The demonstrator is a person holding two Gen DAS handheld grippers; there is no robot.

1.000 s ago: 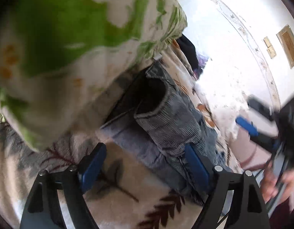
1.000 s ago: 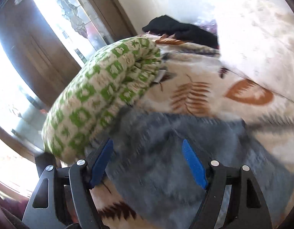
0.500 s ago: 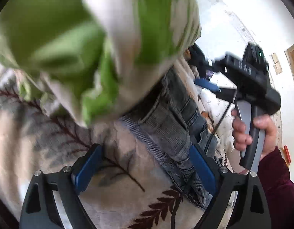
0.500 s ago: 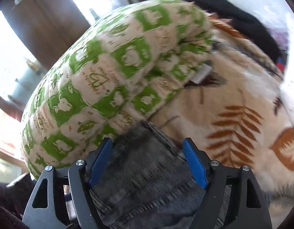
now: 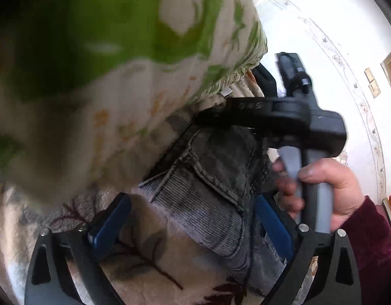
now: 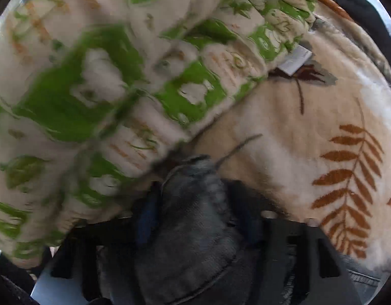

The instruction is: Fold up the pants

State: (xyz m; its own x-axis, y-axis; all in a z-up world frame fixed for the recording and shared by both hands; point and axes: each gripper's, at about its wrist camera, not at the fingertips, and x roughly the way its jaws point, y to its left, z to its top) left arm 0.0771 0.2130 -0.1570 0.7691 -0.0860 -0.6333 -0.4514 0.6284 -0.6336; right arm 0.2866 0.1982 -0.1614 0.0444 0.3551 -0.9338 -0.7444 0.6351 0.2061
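one pair of pants, two grippers, one pillow, one blanket

one grey denim pair of pants (image 5: 208, 198) lies on one cream leaf-print blanket (image 6: 309, 132), right against one green-and-white pillow (image 6: 144, 76) that carries one white tag (image 6: 297, 61) on its edge. two grippers show: the left gripper (image 5: 190, 226) beside the pants, and the right gripper (image 6: 195, 218) with a bunch of denim between its two blue pads. one hand (image 5: 327, 188) holds the right gripper's handle.
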